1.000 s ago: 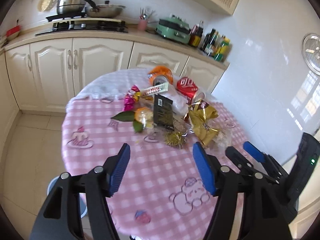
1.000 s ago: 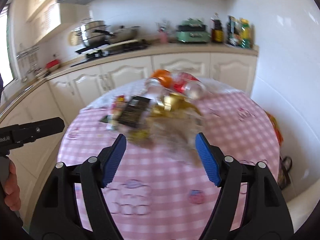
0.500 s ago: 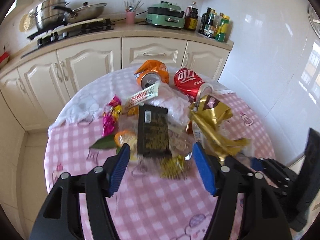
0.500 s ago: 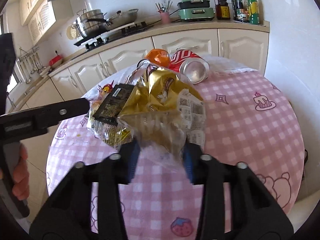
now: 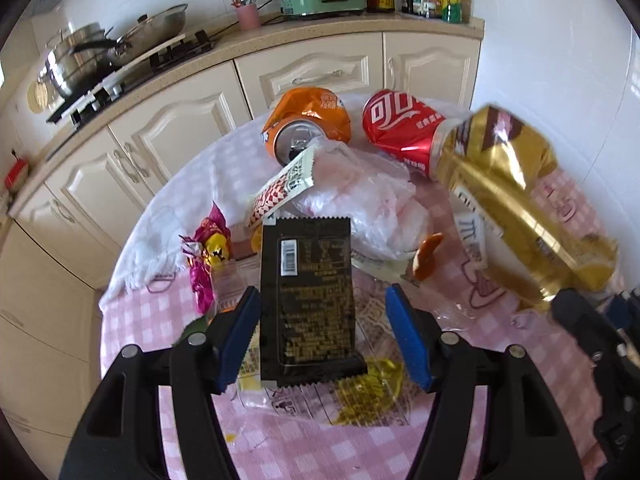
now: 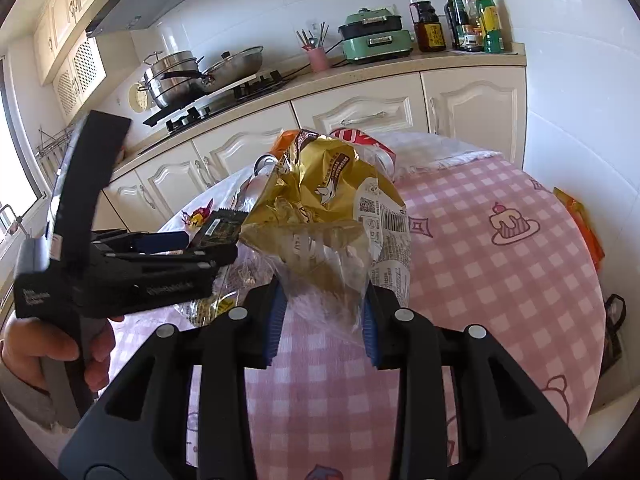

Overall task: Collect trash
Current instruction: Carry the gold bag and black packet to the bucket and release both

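A heap of trash lies on the round table with the pink checked cloth (image 5: 280, 452). In the left wrist view my left gripper (image 5: 324, 328) is open, and a black wrapper (image 5: 308, 292) stands between its blue pads, untouched. My right gripper (image 6: 322, 308) is shut on the clear lower end of a gold snack bag (image 6: 320, 200). That gold snack bag (image 5: 500, 200) hangs above the table at the right. Behind lie an orange can (image 5: 308, 128), a red can (image 5: 400, 132), a clear plastic bag (image 5: 360, 200) and a pink candy wrapper (image 5: 208, 256).
A red-and-white wrapper (image 5: 280, 192), an orange peel (image 5: 428, 256) and a yellow wrapper (image 5: 368, 392) lie around the black one. Cream cabinets (image 5: 312, 76) and a counter with pots (image 6: 180, 76) stand behind the table. A hand (image 6: 44, 356) holds the left gripper's handle.
My right gripper has shut on the gold bag and raised it off the heap. My left gripper has moved forward and down until its pads flank the black wrapper.
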Demonstrator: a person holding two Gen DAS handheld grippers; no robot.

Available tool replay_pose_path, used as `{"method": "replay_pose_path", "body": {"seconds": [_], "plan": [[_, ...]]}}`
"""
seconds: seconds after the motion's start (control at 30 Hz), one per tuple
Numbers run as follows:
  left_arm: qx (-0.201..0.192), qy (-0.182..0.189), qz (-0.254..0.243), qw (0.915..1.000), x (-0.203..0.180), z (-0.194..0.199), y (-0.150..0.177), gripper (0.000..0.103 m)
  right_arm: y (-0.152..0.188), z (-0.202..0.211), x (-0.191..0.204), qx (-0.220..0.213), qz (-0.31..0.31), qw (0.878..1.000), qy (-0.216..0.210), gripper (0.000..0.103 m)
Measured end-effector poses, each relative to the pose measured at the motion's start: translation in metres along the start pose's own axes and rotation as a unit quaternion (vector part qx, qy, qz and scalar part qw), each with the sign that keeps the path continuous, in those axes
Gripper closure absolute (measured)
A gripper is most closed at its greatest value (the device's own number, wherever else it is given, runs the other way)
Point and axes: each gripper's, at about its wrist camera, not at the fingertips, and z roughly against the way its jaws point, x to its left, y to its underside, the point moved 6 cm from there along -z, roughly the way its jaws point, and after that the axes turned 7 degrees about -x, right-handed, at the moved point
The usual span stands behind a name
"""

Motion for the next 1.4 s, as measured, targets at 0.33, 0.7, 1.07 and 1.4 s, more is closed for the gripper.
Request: {"method": "replay_pose_path", "body": {"seconds": [0.33, 0.7, 1.07, 1.4], "plan": [[0.018, -0.007, -0.017, 0.9997, -0.004, -0.012, 0.009, 0.071, -0.002, -0.003, -0.001, -0.003, -0.002, 1.0, 0.0, 0.071], [-0.059, 0.093, 0.076, 0.991, 0.006, 0.047, 0.005, 0.084, -0.013, 0.032, 0.012, -0.044, 0.006, 0.999, 0.005, 0.071], [-0.139, 0.107, 0.134, 0.9753, 0.065, 0.155, 0.034, 0.084, -0.02, 0.071, 0.095, -0.07, 0.051, 0.995, -0.042, 0.071], [-0.156, 0.007, 0.216, 0.9638, 0.204, 0.224, 0.134, 0.084, 0.025, 0.06, 0.268, -0.031, 0.122, 0.979, -0.162, 0.071]]}}
